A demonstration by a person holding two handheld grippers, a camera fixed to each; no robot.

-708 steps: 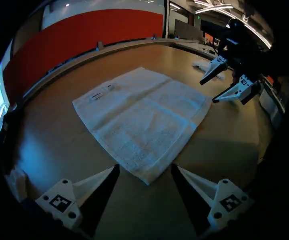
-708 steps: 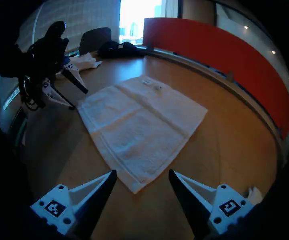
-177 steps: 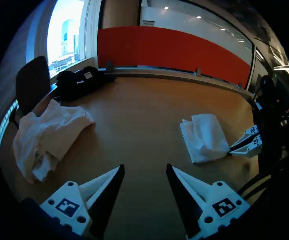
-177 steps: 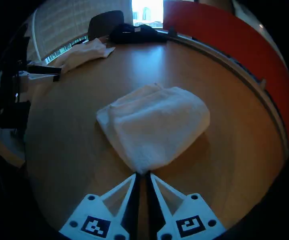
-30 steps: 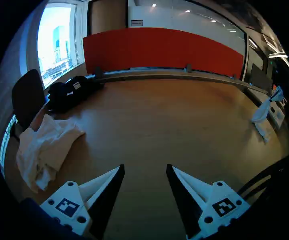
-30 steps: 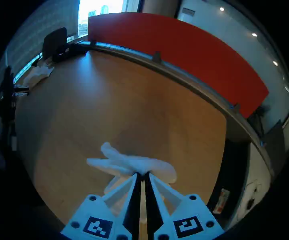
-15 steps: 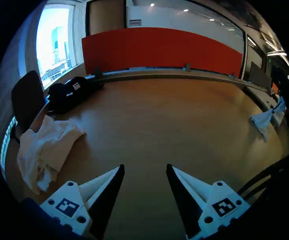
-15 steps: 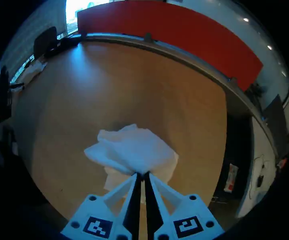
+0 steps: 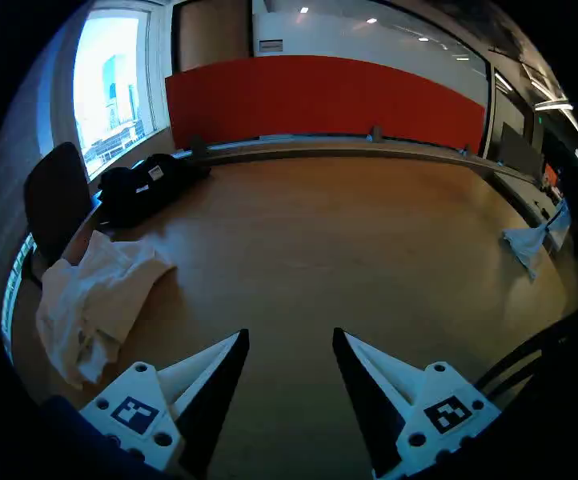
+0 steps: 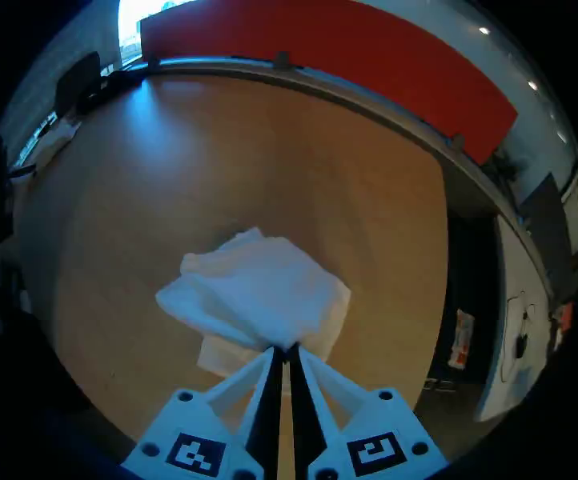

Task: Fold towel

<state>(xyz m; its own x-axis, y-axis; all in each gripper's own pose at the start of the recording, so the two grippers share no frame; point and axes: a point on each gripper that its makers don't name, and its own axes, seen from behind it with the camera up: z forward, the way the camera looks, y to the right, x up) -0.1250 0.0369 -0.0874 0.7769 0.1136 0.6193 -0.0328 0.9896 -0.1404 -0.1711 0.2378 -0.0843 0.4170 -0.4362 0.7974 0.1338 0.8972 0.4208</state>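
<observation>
The folded white towel (image 10: pixel 257 300) hangs bunched from my right gripper (image 10: pixel 286 352), whose fingers are shut on its near edge. It sits low over the wooden table (image 10: pixel 209 176), near the table's right end; I cannot tell if it touches the wood. In the left gripper view the same towel (image 9: pixel 527 242) appears small at the far right edge of the table (image 9: pixel 329 232). My left gripper (image 9: pixel 286 356) stands open above the near side of the table with nothing between its fingers.
A crumpled pile of white cloth (image 9: pixel 93 300) lies at the table's left, beside a black bag (image 9: pixel 141 180) and a dark chair (image 9: pixel 53 196). A red partition (image 9: pixel 329 96) runs along the far edge. Beyond the table's right end the floor drops away (image 10: pixel 481 304).
The right gripper has carried the towel lower, toward the table's right end, and the towel now spreads wider beneath it. The left gripper has barely moved.
</observation>
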